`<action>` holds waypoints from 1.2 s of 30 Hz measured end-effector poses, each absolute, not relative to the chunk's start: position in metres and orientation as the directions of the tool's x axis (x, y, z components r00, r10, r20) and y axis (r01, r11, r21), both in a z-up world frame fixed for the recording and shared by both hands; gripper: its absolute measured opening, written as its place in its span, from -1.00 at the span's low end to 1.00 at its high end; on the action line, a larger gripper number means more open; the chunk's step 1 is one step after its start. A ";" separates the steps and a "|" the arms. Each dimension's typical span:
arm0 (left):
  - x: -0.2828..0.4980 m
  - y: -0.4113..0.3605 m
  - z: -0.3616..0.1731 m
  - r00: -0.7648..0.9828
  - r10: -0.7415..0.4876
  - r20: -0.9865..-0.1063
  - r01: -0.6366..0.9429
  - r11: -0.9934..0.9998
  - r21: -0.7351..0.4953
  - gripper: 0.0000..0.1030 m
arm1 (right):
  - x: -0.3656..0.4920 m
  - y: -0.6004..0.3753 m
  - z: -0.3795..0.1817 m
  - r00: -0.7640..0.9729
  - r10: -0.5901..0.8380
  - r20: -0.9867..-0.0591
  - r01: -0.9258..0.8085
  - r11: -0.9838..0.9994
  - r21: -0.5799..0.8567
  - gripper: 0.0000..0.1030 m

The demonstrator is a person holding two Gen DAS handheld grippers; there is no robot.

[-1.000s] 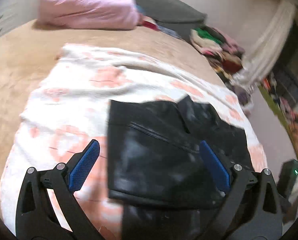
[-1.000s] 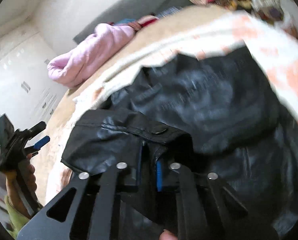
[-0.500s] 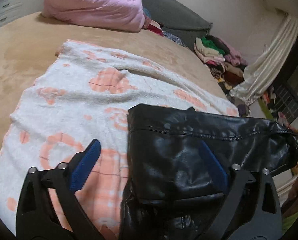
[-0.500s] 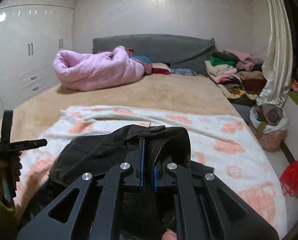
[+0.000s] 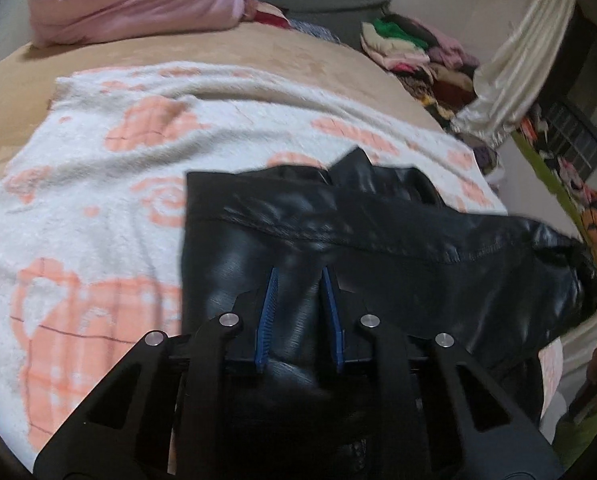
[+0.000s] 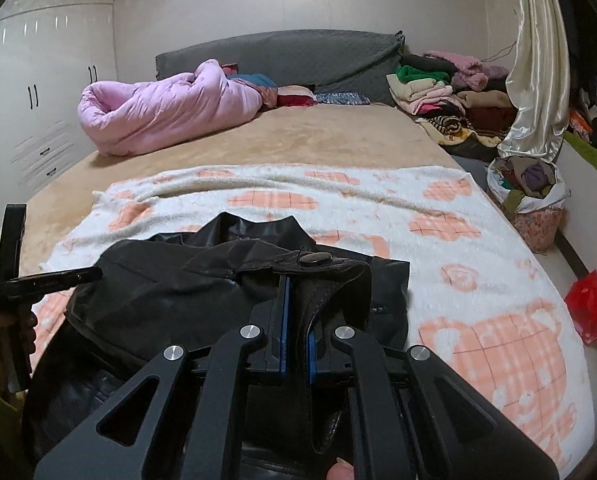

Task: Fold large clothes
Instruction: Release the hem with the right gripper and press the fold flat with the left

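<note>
Jacket point(image 5: 378, 248): black, glossy, leather-like; it lies at the near end of the blanket point(image 5: 98, 184) on the bed point(image 6: 298, 136), part raised off the blanket by both grippers.

Left gripper point(image 5: 298, 276): its jaws have just been closing on a fold of the jacket's near edge; the leather sits between the blue pads point(image 5: 267, 312), which appear to press it, so treat it as grasped but not yet proven firm. Right gripper point(image 6: 296, 312): clenched on the jacket at a snap tab, with thick material bunched between the fingers.

Step in hand, as judged: secure both holds, then carry the near edge over to form a fold.

- Confirm the left grip before lifting; glossy leather may slip from a shallow pinch; take a deeper bite if the edge creeps.
- Lift both ends together and keep the edge taut between them; a slack span will probably sag and crease.
- Keep the layers in each grip equal; an extra layer caught on one side would likely skew the fold.
- Lay the edge down square on the blanket; release only once it rests flat.

Beyond: pink quilt point(image 6: 166, 112) by the headboard point(image 6: 282, 56); clothes pile point(image 6: 438, 88) at the right; neither obstructs the work.
</note>
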State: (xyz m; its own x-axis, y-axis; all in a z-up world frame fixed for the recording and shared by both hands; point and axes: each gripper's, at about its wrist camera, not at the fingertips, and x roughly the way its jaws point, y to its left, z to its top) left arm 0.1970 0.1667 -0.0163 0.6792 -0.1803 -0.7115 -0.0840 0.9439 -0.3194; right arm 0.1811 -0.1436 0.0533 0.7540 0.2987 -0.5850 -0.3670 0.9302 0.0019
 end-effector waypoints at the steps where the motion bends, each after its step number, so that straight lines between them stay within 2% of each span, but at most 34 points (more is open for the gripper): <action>1: 0.199 0.160 -0.020 0.665 -0.178 -0.725 -0.070 0.952 -0.299 -0.71 | 0.182 -0.143 0.052 0.754 0.295 -0.587 -0.366 0.931 -0.002 -0.88; 12: 0.207 0.140 -0.046 0.606 -0.108 -0.788 -0.064 0.981 -0.183 -0.71 | 0.194 -0.140 0.037 0.737 0.260 -0.624 -0.344 0.939 -0.016 -0.82; 15: 0.207 0.136 -0.049 0.606 -0.081 -0.791 -0.058 0.988 -0.146 -0.71 | 0.200 -0.143 0.028 0.719 0.221 -0.659 -0.304 0.953 -0.012 -0.60; 17: 0.207 0.137 -0.049 0.606 -0.083 -0.791 -0.061 0.987 -0.151 -0.71 | 0.202 -0.149 0.024 0.707 0.206 -0.676 -0.269 0.963 0.012 -0.31; 18: 0.207 0.138 -0.049 0.606 -0.087 -0.791 -0.062 0.986 -0.156 -0.71 | 0.201 -0.154 0.023 0.713 0.191 -0.675 -0.242 0.970 0.019 -0.10; 19: 0.207 0.138 -0.049 0.606 -0.090 -0.790 -0.063 0.985 -0.161 -0.71 | 0.199 -0.158 0.023 0.724 0.182 -0.665 -0.225 0.974 0.022 -0.03; 25: 0.207 0.136 -0.049 0.606 -0.088 -0.791 -0.064 0.985 -0.158 -0.71 | 0.194 -0.158 0.023 0.734 0.185 -0.653 -0.219 0.975 0.029 -0.03; 36: 0.206 0.135 -0.049 0.608 -0.084 -0.790 -0.067 0.985 -0.156 -0.71 | 0.209 -0.082 -0.001 0.662 0.282 -0.695 -0.383 0.924 0.011 -0.03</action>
State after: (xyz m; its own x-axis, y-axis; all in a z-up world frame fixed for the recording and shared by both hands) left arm 0.2061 0.1350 -0.0493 0.6076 -0.0840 -0.7898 -0.0668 0.9855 -0.1562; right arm 0.2088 -0.0819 -0.0007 0.6616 0.2825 -0.6946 -0.3830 0.9237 0.0109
